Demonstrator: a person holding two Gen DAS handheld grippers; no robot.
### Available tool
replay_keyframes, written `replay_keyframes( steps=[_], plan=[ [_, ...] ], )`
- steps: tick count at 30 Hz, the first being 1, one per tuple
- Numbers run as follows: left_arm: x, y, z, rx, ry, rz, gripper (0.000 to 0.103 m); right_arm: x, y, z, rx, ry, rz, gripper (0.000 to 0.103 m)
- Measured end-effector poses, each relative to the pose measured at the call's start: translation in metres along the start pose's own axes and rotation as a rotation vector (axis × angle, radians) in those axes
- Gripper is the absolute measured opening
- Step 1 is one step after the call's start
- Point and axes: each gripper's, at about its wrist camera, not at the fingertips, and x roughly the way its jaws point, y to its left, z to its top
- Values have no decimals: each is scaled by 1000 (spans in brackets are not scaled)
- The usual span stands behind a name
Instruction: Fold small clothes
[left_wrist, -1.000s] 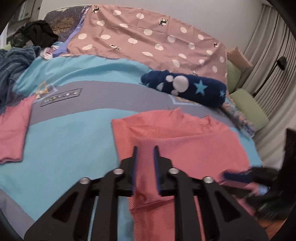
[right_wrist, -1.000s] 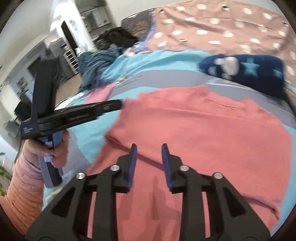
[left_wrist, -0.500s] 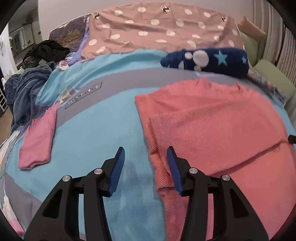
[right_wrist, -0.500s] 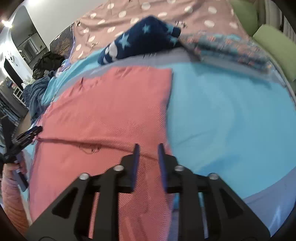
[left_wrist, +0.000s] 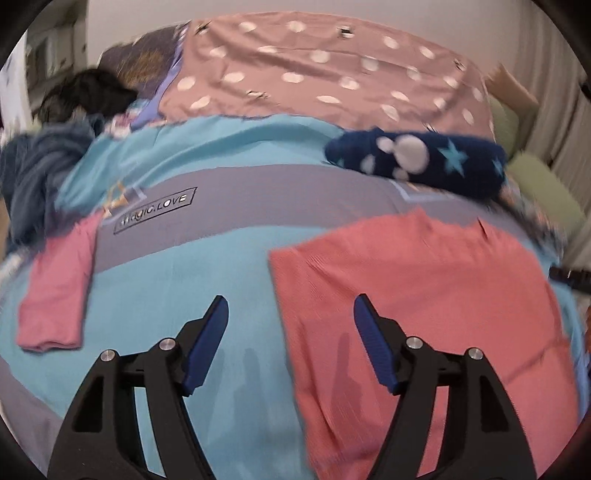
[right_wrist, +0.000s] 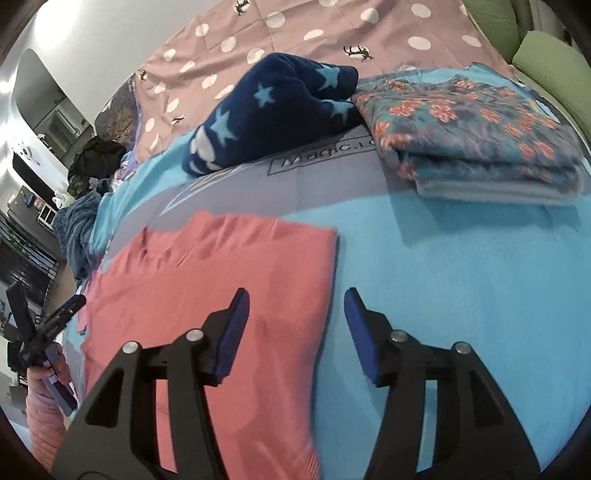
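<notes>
Both grippers have released the coral garment (left_wrist: 413, 295), their jaws just opening with nothing clamped. The left gripper (left_wrist: 288, 321) straddles the garment's left edge; the right gripper (right_wrist: 295, 317) straddles its right edge. The garment lies flat on the blue bedspread (left_wrist: 166, 295), just in front of the navy star blanket (left_wrist: 417, 166). For the next fold, grip matching corners at both edges and carry them across evenly.

Home bedroom: bed (left_wrist: 192, 280), pillows (right_wrist: 550, 70)

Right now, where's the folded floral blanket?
In the right wrist view the folded floral blanket lies upper right on the bed cover, right beside the navy star blanket.
</notes>
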Motion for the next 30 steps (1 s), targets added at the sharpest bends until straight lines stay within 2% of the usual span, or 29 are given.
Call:
replay_keyframes(
  steps=[2,4,5,7,10,11,12,13,14,15,17,19,21,22,23,24,25,26,27,28,30],
  plan=[
    [16,10,10,-38,20,-29,71,12,-5,9,25,15,30,55],
    [33,16,19,-83,40,-62,64,23,-9,16,56,17,73,55],
    [41,18,23,-109,46,-88,61,26,-8,19,53,11,76,55],
    [55,17,31,-156,47,-127,46,32,-2,25,23,8,62,56],
    [66,6,41,-137,48,-152,45,38,7,31,-27,27,44,58],
    [68,1,44,-115,52,-158,45,40,10,32,-46,36,35,53],
    [71,-7,45,-78,66,-161,43,40,10,32,-57,37,23,43],
    [73,-12,44,-54,72,-161,11,39,13,31,-90,34,-9,8],
    [75,-17,42,-18,84,-163,3,39,13,30,-99,31,-18,6],
    [75,-21,38,13,77,-142,2,35,12,28,-98,9,-20,6],
    [70,-23,31,56,36,-95,2,29,6,24,-76,-29,-42,5],
    [69,-13,29,29,19,-42,2,34,-7,22,-28,-7,-29,5],
    [69,3,31,-21,31,-50,2,35,-9,23,-36,-1,-14,7],
    [67,6,32,-28,34,-63,2,33,-5,24,-56,-5,-21,15],
    [63,3,34,-10,27,-58,2,29,-2,25,-73,-12,-30,29],
    [57,-2,36,18,15,-61,3,25,2,27,-92,-25,-49,40],
    [53,-8,39,44,5,-74,7,18,10,30,-124,-56,-64,47],
    [49,-18,43,72,-4,-94,13,14,17,34,-153,-76,-65,46],
    [47,-27,46,93,-7,-117,32,13,27,39,-179,-73,-49,46],
    [46,-41,50,128,-8,-153,45,17,38,43,-198,-56,-27,46],
    [55,-76,55,244,15,-174,48,29,61,48,-257,-3,13,46]
  ],
)
